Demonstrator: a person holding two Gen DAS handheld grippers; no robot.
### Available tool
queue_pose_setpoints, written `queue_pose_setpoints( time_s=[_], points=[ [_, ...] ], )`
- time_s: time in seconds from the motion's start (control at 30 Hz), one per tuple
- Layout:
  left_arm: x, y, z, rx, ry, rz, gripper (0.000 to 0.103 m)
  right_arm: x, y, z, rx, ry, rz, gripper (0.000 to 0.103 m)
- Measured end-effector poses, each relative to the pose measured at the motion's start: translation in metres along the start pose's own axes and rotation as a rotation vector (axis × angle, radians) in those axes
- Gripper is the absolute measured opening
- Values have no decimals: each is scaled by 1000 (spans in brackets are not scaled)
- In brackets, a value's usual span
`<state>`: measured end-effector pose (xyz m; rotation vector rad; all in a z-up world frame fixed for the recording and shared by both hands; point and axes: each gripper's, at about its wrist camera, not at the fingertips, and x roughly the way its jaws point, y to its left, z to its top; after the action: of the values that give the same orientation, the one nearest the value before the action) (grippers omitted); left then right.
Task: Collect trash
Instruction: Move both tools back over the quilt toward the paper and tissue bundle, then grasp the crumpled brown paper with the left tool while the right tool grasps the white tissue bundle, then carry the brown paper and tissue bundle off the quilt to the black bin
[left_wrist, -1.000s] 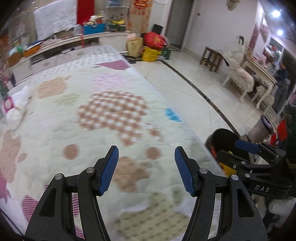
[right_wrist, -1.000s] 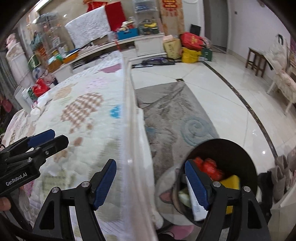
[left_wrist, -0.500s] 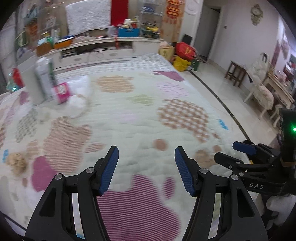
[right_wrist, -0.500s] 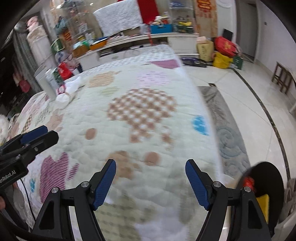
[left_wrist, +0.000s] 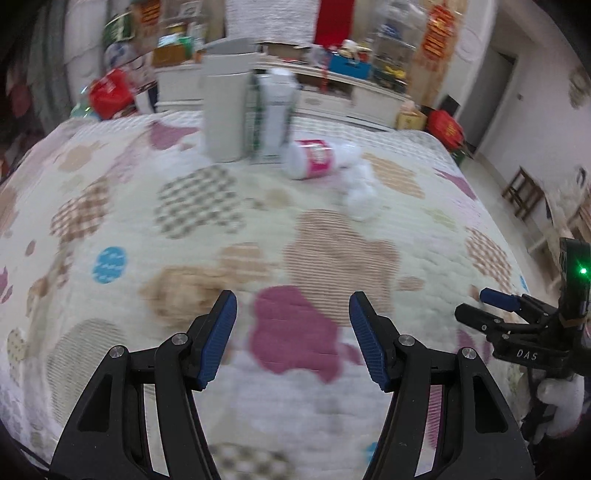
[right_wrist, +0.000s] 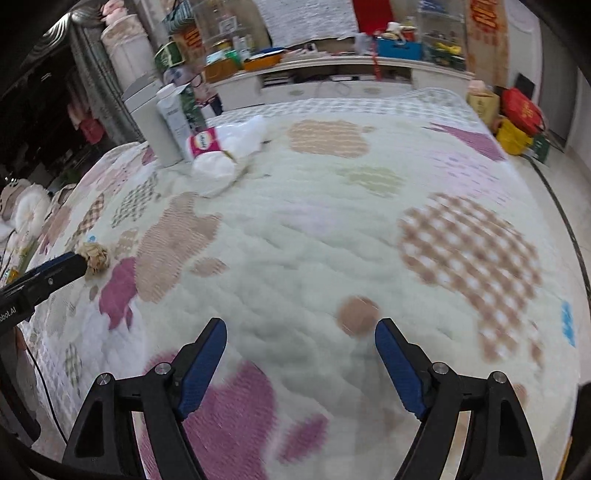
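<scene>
**Both grippers over the bed, trash at the far side**

Left hand-held gripper (left_wrist: 291, 343): jaws apart, nothing between them, above the patterned quilt (left_wrist: 332, 258) of the bed. Right hand-held gripper (right_wrist: 299, 363): jaws apart and just been widening, nothing between them.

Trash sits well ahead, toward the far side of the bed. A white-and-pink cup (left_wrist: 314, 158) lies on its side, long axis running roughly left to right in the left view; contents cannot be told. Crumpled white tissue (left_wrist: 360, 192) lies just beside it, touching. Behind stand a tall grey bin (left_wrist: 225, 110) and a white-and-green carton (left_wrist: 275, 114), both upright, side by side. A small brownish crumpled wad (right_wrist: 96, 258) lies on the quilt near the left gripper's tip in the right view.
</scene>
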<state>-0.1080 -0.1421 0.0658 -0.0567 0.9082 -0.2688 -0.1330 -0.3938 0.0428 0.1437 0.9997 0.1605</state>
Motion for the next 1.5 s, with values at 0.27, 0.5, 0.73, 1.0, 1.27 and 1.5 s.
queue_pose_setpoints(
  time_s=[0.27, 0.5, 0.73, 1.0, 1.27, 1.5],
  points=[
    [6, 44, 9, -34, 6, 2, 68, 32, 35, 57, 3, -21, 39, 81],
    [26, 46, 10, 35, 7, -4, 68, 66, 52, 106, 34, -45, 34, 81],
    [40, 55, 14, 29, 4, -15, 68, 105, 61, 133, 12, -47, 24, 62],
    [45, 62, 16, 3, -15, -31, 38, 81, 64, 119, -50, -61, 99, 45],
    [18, 24, 2, 33, -37, -107, 34, 26, 43, 72, -58, -76, 131, 45],
    [8, -33, -13, 98, -34, -164, 34, -13, 29, 27, -77, -89, 89, 45]
  ],
)
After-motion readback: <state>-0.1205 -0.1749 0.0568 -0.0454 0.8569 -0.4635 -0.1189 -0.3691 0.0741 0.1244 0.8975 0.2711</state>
